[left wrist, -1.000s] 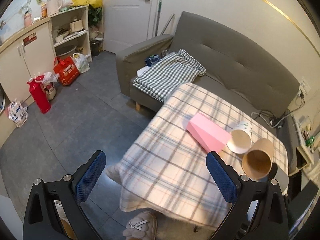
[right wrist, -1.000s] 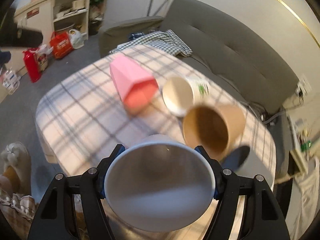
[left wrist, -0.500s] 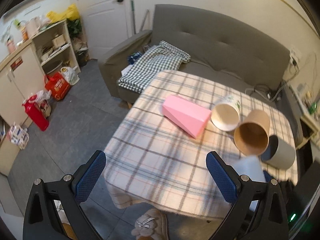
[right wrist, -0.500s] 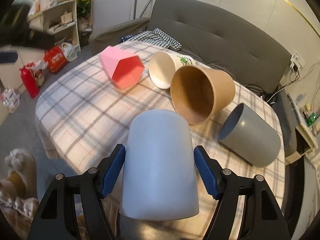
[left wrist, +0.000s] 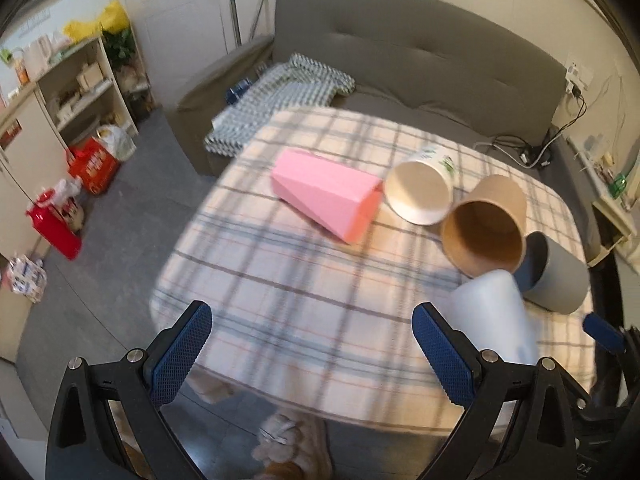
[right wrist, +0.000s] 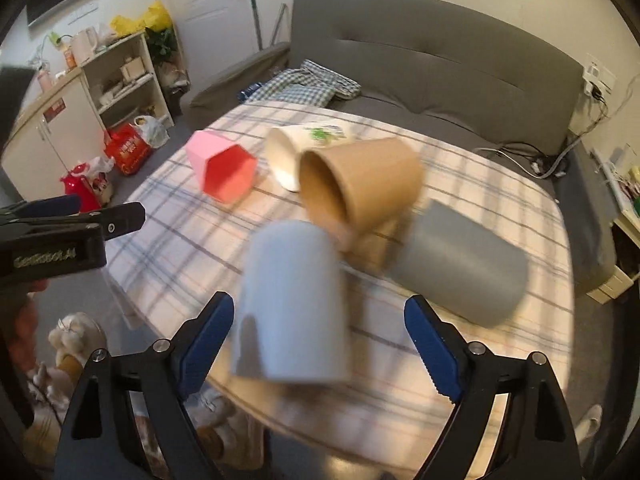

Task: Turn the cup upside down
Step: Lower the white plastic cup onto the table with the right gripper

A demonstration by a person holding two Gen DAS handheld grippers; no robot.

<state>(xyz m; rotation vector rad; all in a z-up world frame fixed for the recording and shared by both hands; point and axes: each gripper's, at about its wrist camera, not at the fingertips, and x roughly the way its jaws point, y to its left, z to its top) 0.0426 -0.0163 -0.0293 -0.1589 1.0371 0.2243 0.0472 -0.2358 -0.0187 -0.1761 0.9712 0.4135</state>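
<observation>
A pale blue cup (right wrist: 290, 304) stands upside down near the front edge of the plaid-covered table (right wrist: 180, 248); it also shows in the left wrist view (left wrist: 494, 316). My right gripper (right wrist: 316, 344) is open, its jaws wide on either side of the cup and apart from it. My left gripper (left wrist: 310, 354) is open and empty above the table's front edge, left of the cup. A brown cup (right wrist: 360, 192), a grey cup (right wrist: 460, 272), a white cup (right wrist: 296, 148) and a pink cup (right wrist: 220, 168) lie on their sides behind it.
A grey sofa (left wrist: 420, 64) with a checked cloth (left wrist: 280, 88) stands behind the table. Shelves and red bags (left wrist: 92, 164) line the left wall. Slippers (left wrist: 288, 440) lie on the floor below the table's front edge.
The right gripper turned the pale blue cup from mouth-towards-camera to upside down, set it on the table and opened off it. The left gripper moved closer to the table.
</observation>
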